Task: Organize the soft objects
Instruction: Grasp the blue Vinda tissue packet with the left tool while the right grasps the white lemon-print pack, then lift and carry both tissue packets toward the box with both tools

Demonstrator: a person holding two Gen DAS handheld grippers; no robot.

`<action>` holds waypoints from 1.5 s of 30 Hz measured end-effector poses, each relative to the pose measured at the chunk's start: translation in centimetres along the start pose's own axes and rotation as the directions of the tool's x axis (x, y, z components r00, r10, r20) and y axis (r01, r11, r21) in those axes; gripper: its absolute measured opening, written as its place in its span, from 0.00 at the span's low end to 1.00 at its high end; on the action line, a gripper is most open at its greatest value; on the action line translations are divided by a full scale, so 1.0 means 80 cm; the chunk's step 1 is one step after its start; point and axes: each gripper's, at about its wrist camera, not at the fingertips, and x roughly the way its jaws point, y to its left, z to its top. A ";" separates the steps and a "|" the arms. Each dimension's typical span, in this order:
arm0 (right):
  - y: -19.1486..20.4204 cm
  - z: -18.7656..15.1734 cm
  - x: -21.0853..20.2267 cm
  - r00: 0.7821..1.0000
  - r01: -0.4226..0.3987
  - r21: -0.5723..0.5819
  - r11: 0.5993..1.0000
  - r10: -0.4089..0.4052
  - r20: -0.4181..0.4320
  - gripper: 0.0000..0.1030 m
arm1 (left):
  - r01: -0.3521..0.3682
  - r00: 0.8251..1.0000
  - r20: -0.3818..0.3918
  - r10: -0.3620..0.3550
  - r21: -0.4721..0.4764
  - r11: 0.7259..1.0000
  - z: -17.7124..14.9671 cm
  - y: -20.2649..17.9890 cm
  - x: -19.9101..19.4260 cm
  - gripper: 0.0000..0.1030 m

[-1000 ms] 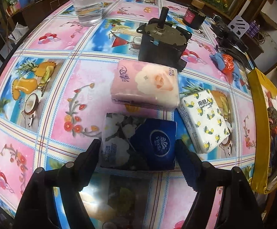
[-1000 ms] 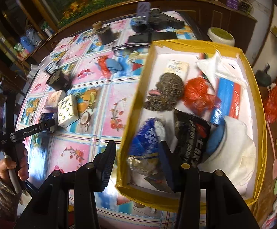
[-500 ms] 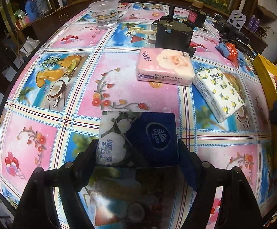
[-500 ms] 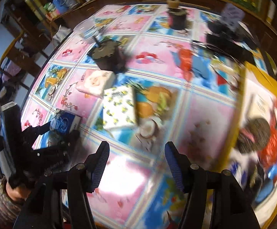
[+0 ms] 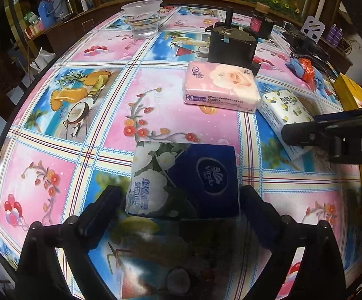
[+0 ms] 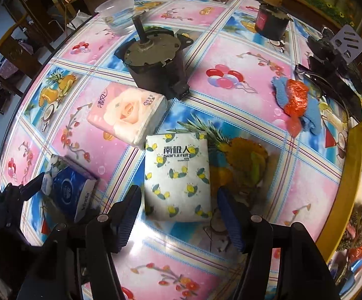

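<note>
A: Left wrist view: left gripper (image 5: 181, 200) fingers apart, blue tissue pack (image 5: 184, 180) lying flat between the tips; contact not clear. Beyond it, pink tissue pack (image 5: 220, 87), then black motor (image 5: 232, 47), clear cup (image 5: 143, 17) farthest.

B: Right wrist view: right gripper (image 6: 179, 207) fingers apart, straddling the near end of the lemon-print tissue pack (image 6: 177, 175), gaps either side. Pink pack just beyond, corner touching it. All on the patterned tablecloth (image 6: 243, 95); yellow box (image 6: 348, 175) at right.
</note>
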 end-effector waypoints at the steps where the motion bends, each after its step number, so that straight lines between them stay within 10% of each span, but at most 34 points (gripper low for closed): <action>1: -0.001 0.001 0.003 1.000 0.000 0.006 1.000 0.000 0.002 0.65 | 0.000 1.000 0.001 0.000 -0.001 1.000 -0.001 0.000 0.000 0.94; 37: -0.037 -0.094 -0.025 0.997 0.080 0.076 0.994 -0.081 0.011 0.54 | -0.012 1.000 0.020 0.012 -0.014 1.000 0.012 -0.002 0.009 1.00; 45: -0.037 -0.096 -0.025 0.997 0.081 0.084 0.993 -0.082 0.007 0.54 | 0.007 0.999 0.040 -0.008 0.027 1.000 0.013 -0.014 0.001 0.76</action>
